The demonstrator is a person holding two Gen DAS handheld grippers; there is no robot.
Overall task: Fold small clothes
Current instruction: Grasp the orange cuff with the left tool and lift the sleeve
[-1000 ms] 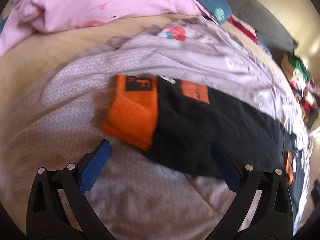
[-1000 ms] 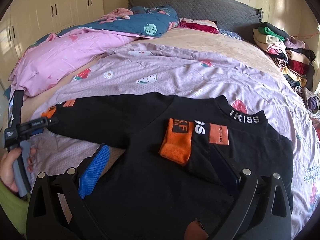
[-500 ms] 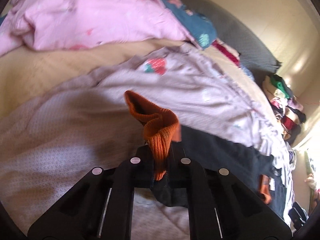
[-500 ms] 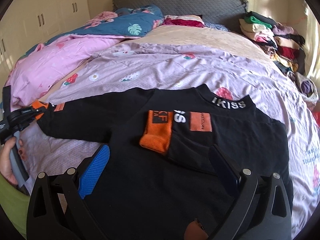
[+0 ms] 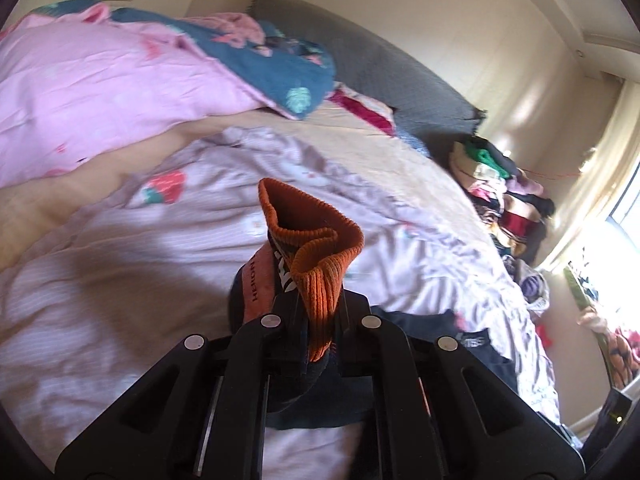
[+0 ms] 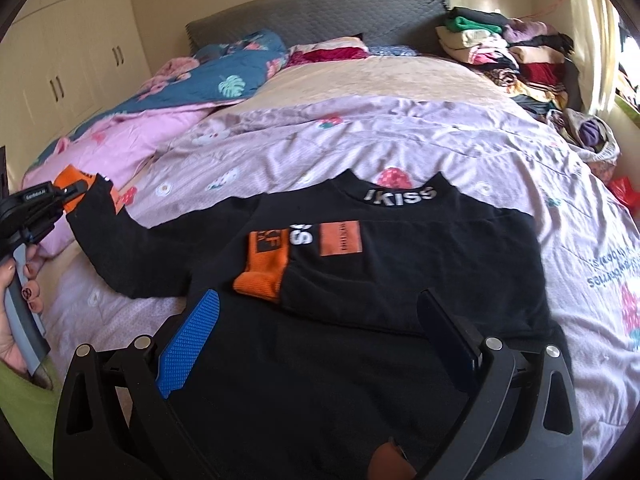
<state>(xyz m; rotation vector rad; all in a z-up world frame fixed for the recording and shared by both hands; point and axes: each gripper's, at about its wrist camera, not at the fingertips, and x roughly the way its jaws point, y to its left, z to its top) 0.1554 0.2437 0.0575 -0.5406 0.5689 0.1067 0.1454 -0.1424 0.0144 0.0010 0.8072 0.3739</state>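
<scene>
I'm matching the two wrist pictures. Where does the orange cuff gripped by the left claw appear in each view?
Left wrist: the orange cuff stands at centre, pinched in the shut left claw.
Right wrist: the same cuff is at the far left edge, sleeve lifted off the bed, held by that claw.
Shared landmark: the grey headboard.

Black two-finger right gripper [image 6: 316, 336], blue textured pads [image 6: 190, 342], silver screws, painted fingernails on hand [image 6: 16, 304]
</scene>
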